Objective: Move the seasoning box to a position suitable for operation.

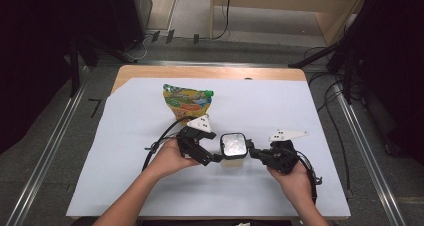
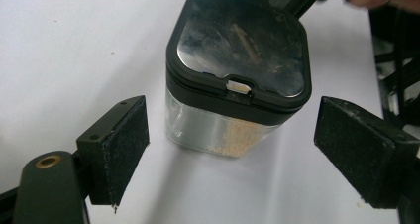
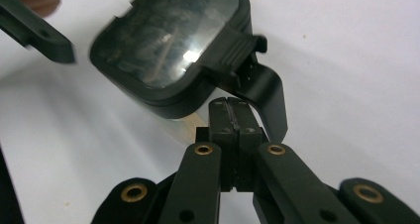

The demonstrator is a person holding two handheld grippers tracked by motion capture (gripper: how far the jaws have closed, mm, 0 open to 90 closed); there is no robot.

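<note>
A clear square canister (image 1: 233,146) with a black lid and a shiny top stands on the white sheet, with a little pale powder at its bottom (image 2: 237,140). My left gripper (image 1: 210,156) is open. Its two pads (image 2: 124,144) stand on either side of the canister (image 2: 237,50), apart from its walls. My right gripper (image 1: 252,153) comes from the opposite side and is shut, with nothing between the jaws. Its tips (image 3: 230,112) sit just under the lid's black latch (image 3: 237,50), beside the curved hasp (image 3: 270,92). One left jaw (image 3: 42,33) shows beyond the lid.
A colourful snack pouch with a green cap (image 1: 186,102) stands behind the left hand. The white sheet (image 1: 280,106) covers most of the wooden table. Cables trail from both grippers. The floor, metal rails and dark stands surround the table.
</note>
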